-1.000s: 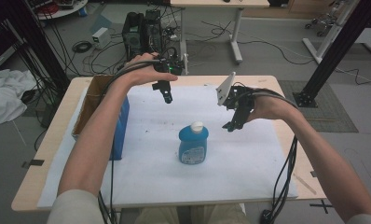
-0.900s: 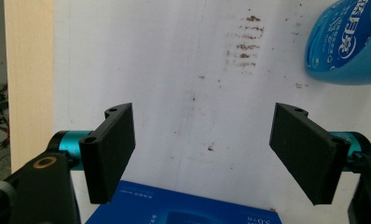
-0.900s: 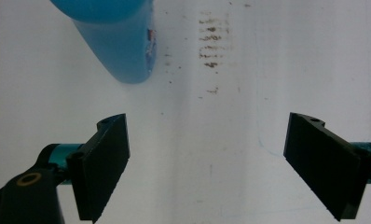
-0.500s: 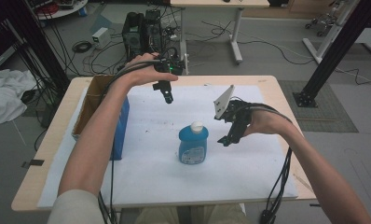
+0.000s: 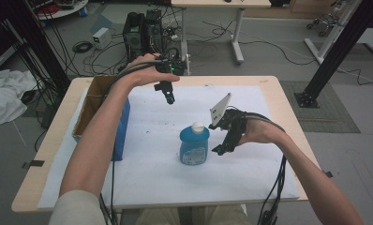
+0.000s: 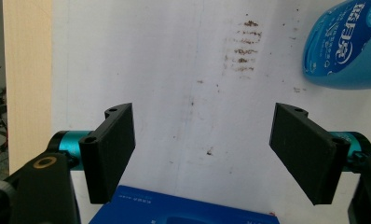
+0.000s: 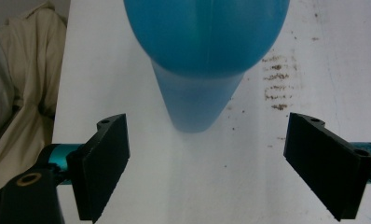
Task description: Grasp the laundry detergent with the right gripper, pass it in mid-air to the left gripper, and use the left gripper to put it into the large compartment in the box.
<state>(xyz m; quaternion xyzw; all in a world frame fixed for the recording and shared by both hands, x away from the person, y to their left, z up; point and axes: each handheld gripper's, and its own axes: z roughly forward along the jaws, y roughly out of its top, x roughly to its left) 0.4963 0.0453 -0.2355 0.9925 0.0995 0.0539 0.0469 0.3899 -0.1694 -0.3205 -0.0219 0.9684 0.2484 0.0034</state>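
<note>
A blue bottle (image 5: 194, 144) with a white cap stands upright in the middle of the white sheet (image 5: 147, 168). My right gripper (image 5: 223, 146) hangs just right of the bottle, open, jaws pointing down toward the sheet. In the right gripper view the bottle (image 7: 206, 51) looms ahead of the spread jaws, apart from them. My left gripper (image 5: 168, 97) is held high over the far part of the sheet, open and empty. The left gripper view looks down past its wide jaws at the stained sheet, with the bottle (image 6: 346, 46) at the upper right.
A blue box (image 5: 121, 131) stands against a brown cardboard box (image 5: 90, 110) on the table's left side; its blue top (image 6: 174, 209) shows below the left jaws. Cables trail from both grippers. Computers, cables and desk legs crowd the floor beyond the table.
My right gripper has come down and toward the person, closing in beside the bottle's right side. The left gripper has stayed where it was.
</note>
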